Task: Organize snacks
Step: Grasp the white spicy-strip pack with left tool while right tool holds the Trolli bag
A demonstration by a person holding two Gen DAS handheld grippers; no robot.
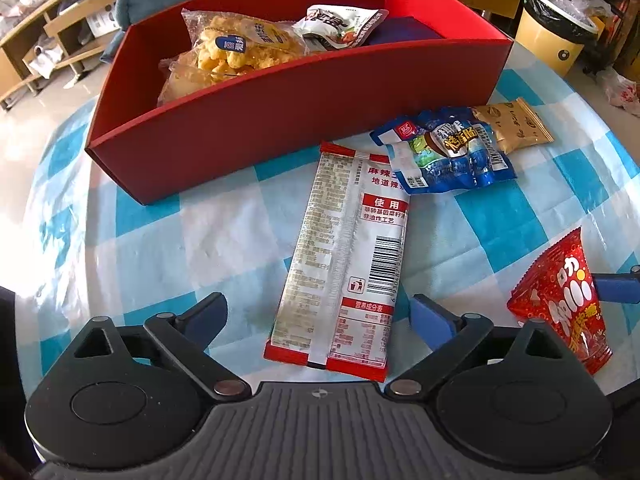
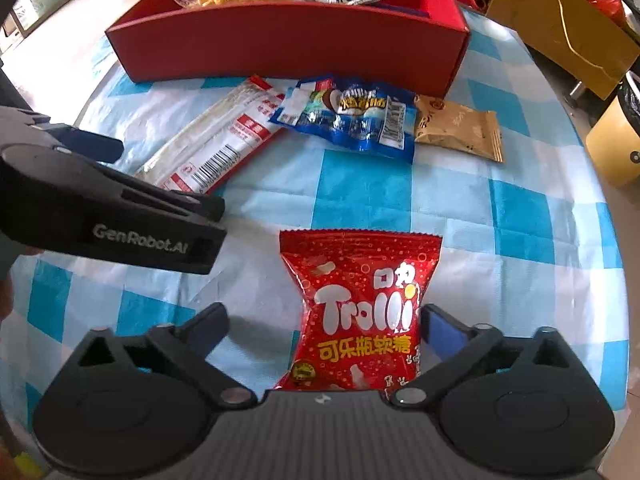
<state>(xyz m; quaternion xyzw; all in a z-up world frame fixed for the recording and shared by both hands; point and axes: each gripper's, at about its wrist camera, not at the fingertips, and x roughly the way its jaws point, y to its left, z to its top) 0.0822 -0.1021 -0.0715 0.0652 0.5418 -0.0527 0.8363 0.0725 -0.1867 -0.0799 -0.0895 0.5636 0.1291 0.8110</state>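
A red box [image 1: 280, 120] on the checked tablecloth holds a bag of yellow puffs [image 1: 240, 46] and a white packet [image 1: 340, 26]. A long white-and-red packet [image 1: 344, 256] lies between the wide-open jaws of my left gripper [image 1: 320, 316], which is empty. A blue bag [image 1: 448, 152] and a tan packet [image 1: 512, 126] lie beyond. My right gripper [image 2: 320, 330] is open around a red Trolli bag [image 2: 360, 308], which also shows in the left wrist view [image 1: 564, 300]. The box [image 2: 288, 40] shows in the right wrist view too.
The left gripper's body [image 2: 112, 216] crosses the left of the right wrist view. A yellow bin [image 1: 556, 28] and a cardboard box [image 2: 560, 20] stand off the table to the right. Wooden shelves [image 1: 48, 36] stand far left.
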